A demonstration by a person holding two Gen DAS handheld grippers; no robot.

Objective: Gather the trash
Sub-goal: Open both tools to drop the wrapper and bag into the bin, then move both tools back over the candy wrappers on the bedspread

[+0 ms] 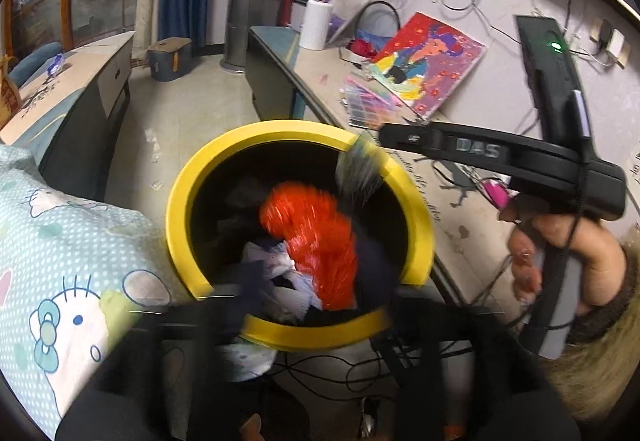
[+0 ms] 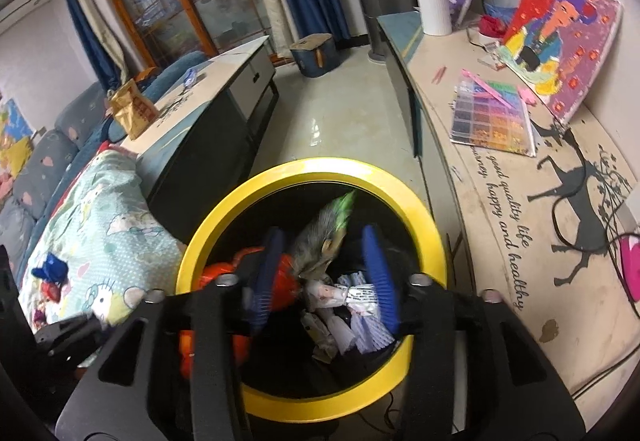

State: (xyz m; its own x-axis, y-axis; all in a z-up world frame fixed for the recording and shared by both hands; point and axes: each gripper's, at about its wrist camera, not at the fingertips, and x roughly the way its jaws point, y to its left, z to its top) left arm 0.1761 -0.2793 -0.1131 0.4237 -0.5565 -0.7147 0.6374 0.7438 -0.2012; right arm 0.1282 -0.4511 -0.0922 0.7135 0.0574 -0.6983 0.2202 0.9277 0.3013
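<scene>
Right gripper (image 2: 324, 277) fingers (image 2: 378, 277) stand released above the yellow-rimmed bin (image 2: 432, 237), a grey-green wrapper (image 2: 324, 233) loose between them; left gripper (image 1: 304, 305) fingers likewise released.

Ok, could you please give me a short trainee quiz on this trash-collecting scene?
1. True or false: the bin has a blue rim.
2. Which bright item shows within the bin's mouth? A) red wrapper B) green bottle C) pink cup
3. Fill in: in the right wrist view, the painting stands on the desk to the bin's ____.
Key: 1 false, the rim is yellow; 2 A; 3 right.
</scene>
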